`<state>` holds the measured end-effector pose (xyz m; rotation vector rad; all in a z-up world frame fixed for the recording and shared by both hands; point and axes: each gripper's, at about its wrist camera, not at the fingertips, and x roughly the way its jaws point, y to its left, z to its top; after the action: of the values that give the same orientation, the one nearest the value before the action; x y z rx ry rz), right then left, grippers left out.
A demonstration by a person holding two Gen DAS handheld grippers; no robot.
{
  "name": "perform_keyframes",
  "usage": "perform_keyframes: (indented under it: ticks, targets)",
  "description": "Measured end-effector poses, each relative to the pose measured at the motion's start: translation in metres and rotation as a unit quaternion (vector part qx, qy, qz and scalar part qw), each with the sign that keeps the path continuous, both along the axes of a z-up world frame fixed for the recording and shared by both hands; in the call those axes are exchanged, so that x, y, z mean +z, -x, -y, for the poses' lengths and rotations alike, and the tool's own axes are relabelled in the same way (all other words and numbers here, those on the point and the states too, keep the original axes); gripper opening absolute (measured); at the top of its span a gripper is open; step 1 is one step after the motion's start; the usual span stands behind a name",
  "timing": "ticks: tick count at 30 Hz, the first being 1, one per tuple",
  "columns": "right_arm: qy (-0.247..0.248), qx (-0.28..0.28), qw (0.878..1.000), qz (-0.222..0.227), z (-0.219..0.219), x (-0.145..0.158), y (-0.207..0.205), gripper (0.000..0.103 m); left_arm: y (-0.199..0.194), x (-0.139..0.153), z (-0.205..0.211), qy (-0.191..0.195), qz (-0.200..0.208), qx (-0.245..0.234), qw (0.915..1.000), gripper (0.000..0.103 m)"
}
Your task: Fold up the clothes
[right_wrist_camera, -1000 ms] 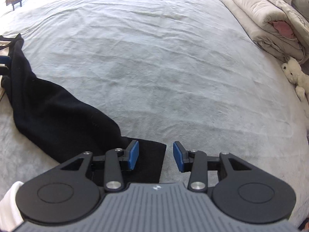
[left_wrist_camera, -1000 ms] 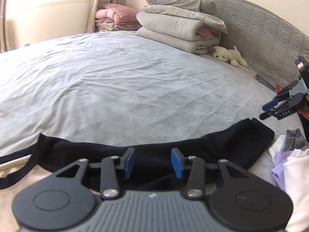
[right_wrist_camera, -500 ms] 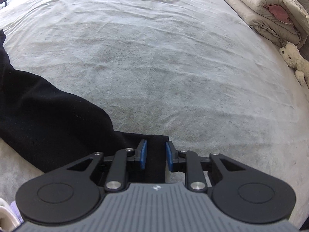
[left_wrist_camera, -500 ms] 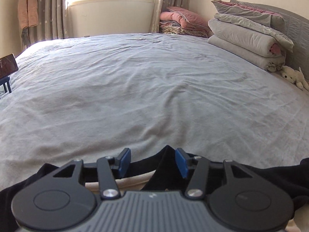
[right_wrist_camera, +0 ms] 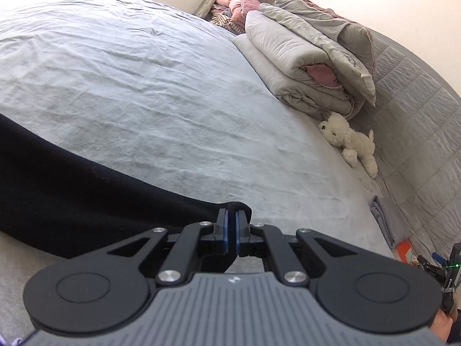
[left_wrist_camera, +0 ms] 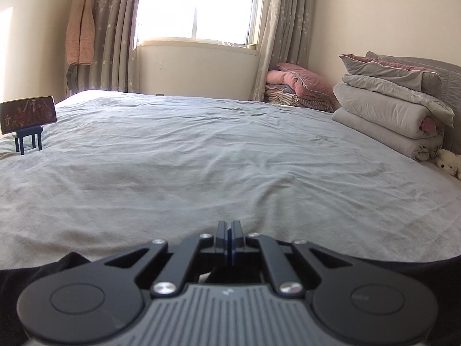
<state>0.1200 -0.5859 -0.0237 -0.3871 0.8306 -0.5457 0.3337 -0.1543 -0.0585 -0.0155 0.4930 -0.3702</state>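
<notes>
A black garment (right_wrist_camera: 72, 190) lies stretched along the near edge of the grey bed (left_wrist_camera: 216, 158). In the right wrist view my right gripper (right_wrist_camera: 230, 232) is closing to shut, and its blue pads (right_wrist_camera: 224, 235) pinch the garment's right end corner. In the left wrist view my left gripper (left_wrist_camera: 229, 229) is also closing to shut, fingers pressed together at the garment's far edge. The black garment (left_wrist_camera: 43, 271) bunches up under and on both sides of the left fingers. How much cloth sits between the left pads is hidden.
Folded grey quilts (left_wrist_camera: 386, 115) and a pink bedding pile (left_wrist_camera: 296, 86) stand at the head of the bed by the quilted headboard (right_wrist_camera: 417, 109). A white plush toy (right_wrist_camera: 348, 141) lies beside them. A phone on a blue stand (left_wrist_camera: 27, 118) sits far left.
Both grippers went from open to shut on the black garment. The left gripper swung left along the garment and tilted up, so the window now shows.
</notes>
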Motion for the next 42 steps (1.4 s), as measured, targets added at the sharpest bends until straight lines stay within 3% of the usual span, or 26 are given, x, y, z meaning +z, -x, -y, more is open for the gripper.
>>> perform_keyframes:
  ticks: [8,9,10,11,12,13,14,18,24,28,32,34,36,39,42]
  targets:
    - [-0.038,-0.035,0.996,-0.067,0.021,-0.043,-0.033,0.005,-0.019,-0.015,0.025,-0.058,-0.049,0.008,0.9971,0.002]
    - [-0.029,-0.033,0.996,-0.077,0.017,-0.046,-0.034,0.008,-0.017,-0.013,0.026,-0.062,-0.048,0.006,0.9969,0.002]
    - [-0.023,-0.032,0.996,-0.084,0.014,-0.046,-0.035,0.019,-0.016,-0.011,0.026,-0.065,-0.047,0.004,0.9967,0.005]
    - [-0.021,-0.031,0.996,-0.085,0.013,-0.043,-0.035,0.024,-0.014,-0.009,0.027,-0.067,-0.046,0.001,0.9967,0.011]
    - [-0.024,-0.026,0.996,-0.080,0.011,-0.036,-0.034,0.039,-0.012,-0.007,0.027,-0.062,-0.046,-0.010,0.9970,0.015]
    - [-0.027,-0.021,0.997,-0.075,0.009,-0.030,-0.033,0.047,-0.010,-0.006,0.028,-0.058,-0.044,-0.017,0.9972,0.022]
    - [-0.032,-0.016,0.997,-0.070,0.007,-0.023,-0.032,0.047,-0.007,-0.004,0.029,-0.052,-0.041,-0.030,0.9974,0.030]
    - [-0.075,0.029,0.996,-0.041,-0.004,-0.003,-0.036,0.047,0.005,0.001,0.049,-0.047,-0.032,-0.097,0.9937,0.040]
    - [-0.134,0.145,0.979,-0.040,-0.052,-0.002,-0.059,0.047,0.022,0.001,0.089,-0.068,-0.035,-0.201,0.9766,0.040]
    - [-0.130,0.208,0.968,-0.055,-0.087,-0.009,-0.075,0.047,0.030,-0.003,0.118,-0.111,-0.029,-0.254,0.9605,0.040]
    - [-0.115,0.232,0.963,-0.069,-0.104,-0.013,-0.085,0.047,0.034,-0.004,0.135,-0.142,-0.025,-0.282,0.9485,0.040]
    - [-0.114,0.234,0.963,-0.068,-0.104,-0.012,-0.085,0.047,0.037,-0.005,0.141,-0.151,-0.029,-0.295,0.9429,0.034]
    - [-0.115,0.232,0.964,-0.065,-0.103,-0.011,-0.083,0.047,0.042,-0.005,0.145,-0.157,-0.034,-0.315,0.9353,0.019]
    - [-0.118,0.221,0.966,-0.059,-0.095,-0.009,-0.081,0.047,0.054,-0.006,0.150,-0.181,-0.016,-0.335,0.9248,0.007]
    - [-0.117,0.208,0.970,-0.055,-0.088,-0.008,-0.077,0.047,0.065,-0.008,0.150,-0.196,0.013,-0.328,0.9239,0.002]
